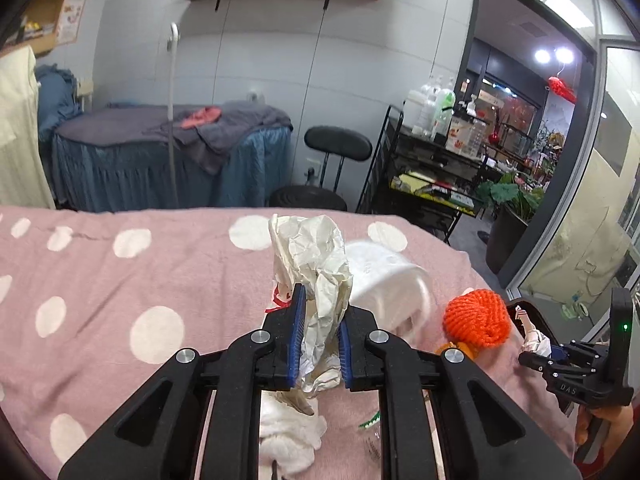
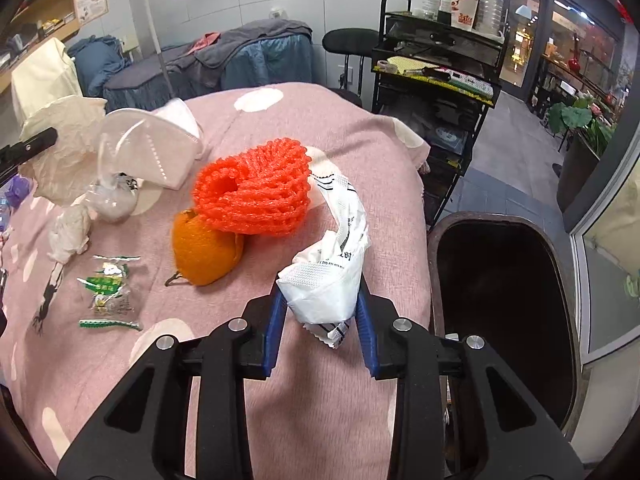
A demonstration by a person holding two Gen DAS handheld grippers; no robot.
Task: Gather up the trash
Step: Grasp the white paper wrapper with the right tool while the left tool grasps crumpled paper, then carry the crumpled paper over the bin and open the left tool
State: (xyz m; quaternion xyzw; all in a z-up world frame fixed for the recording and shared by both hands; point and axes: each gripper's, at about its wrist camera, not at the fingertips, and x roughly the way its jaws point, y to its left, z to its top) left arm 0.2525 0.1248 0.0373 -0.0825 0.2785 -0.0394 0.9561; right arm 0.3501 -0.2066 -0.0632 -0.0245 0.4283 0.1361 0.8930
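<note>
- Trash lies scattered over a pink blanket (image 2: 328, 400) with white polka dots: an orange foam fruit net (image 2: 256, 188), an orange peel (image 2: 204, 252) just beside it, a white face mask (image 2: 160, 148), a green-printed clear wrapper (image 2: 110, 288) and a wad of white tissue (image 2: 70, 232)
- Left gripper (image 1: 320, 336), its blue-padded jaws nearly closed, pinches a crumpled cream paper (image 1: 316, 260) lifted above the blanket
- Right gripper (image 2: 322, 312), jaws partly drawn in, clamps a white printed sachet (image 2: 332, 280) whose twisted end trails up toward the foam net
- Dark bin (image 2: 504, 312) stands open on the floor just beside the bed's edge, to the right of the right gripper
- Behind the bed, a black trolley (image 2: 432, 64) carries bottles, and a black stool (image 1: 338, 144) stands near the wall
</note>
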